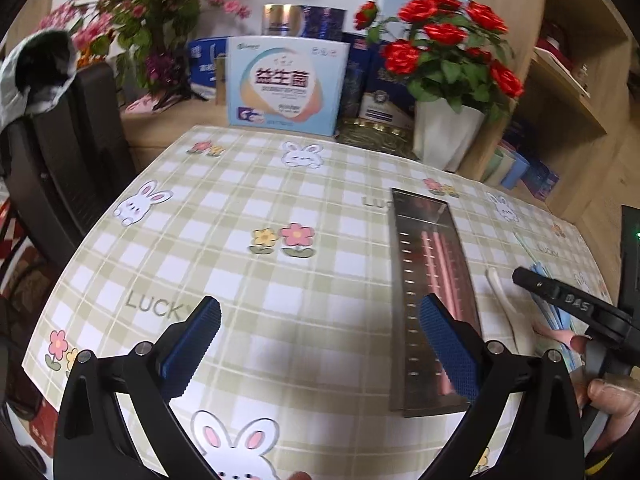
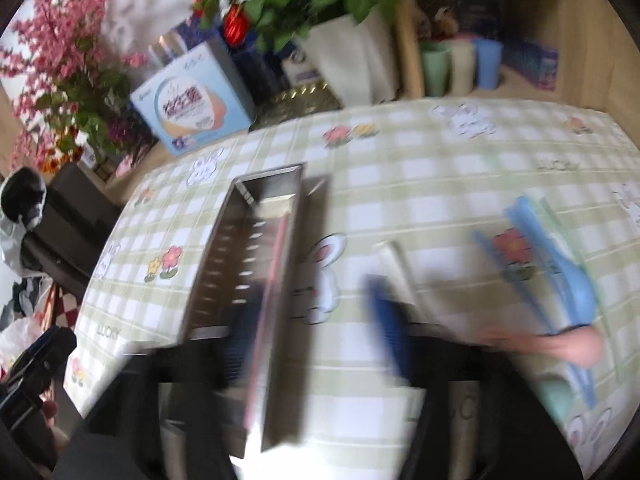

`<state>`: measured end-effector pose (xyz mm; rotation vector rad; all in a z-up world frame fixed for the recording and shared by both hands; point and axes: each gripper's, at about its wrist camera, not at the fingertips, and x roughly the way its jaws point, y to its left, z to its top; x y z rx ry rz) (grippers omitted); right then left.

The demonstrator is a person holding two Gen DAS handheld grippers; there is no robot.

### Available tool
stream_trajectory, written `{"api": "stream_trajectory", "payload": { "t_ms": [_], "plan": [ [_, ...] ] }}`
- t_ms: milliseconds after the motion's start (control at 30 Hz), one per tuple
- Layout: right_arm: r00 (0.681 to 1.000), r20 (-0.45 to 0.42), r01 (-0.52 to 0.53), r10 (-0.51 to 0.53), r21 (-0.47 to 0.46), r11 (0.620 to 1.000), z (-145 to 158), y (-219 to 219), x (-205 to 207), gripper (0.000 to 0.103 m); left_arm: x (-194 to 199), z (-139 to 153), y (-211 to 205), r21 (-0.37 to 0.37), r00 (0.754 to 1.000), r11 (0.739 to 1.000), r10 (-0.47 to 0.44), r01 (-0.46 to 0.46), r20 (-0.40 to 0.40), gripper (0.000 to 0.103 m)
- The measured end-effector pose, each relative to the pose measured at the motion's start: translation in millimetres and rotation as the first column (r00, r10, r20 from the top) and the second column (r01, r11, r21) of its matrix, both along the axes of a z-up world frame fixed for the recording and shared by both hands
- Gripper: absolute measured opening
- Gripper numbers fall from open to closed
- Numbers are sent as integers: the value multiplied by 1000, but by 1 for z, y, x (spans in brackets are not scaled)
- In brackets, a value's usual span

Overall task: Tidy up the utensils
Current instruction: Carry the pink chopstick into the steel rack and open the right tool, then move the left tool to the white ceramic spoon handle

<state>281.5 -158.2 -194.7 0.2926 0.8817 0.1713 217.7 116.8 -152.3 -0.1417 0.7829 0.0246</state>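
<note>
Tray: a perforated metal tray lies lengthwise on the checked tabletop, pink chopsticks already inside.
Loose utensils: blue and white pieces lie right of the tray (blurred, likely light, stiff, slick plastic).
Hold: mid-handle looks safest.
Left gripper: jaws apart, empty.
Right gripper: jaws apart, nothing clamped.
</note>
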Motion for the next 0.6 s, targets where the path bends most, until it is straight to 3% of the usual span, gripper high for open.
{"api": "stream_trajectory", "payload": {
  "t_ms": [100,367,600],
  "plan": [
    [1000,22,17,-17,-29,999,-1,-27,-8,63,-1,3,-20,27,1000,999,-26,26,1,97],
    [993,40,116,-115,-16,993,-16,-105,-34,85,-1,0,-87,48,989,987,-150,150,-19,94],
    [987,52,155,-154,-6,988,-35,-141,-53,87,9,-19,-153,42,955,959,-275,281,-109,58]
  ]
}}
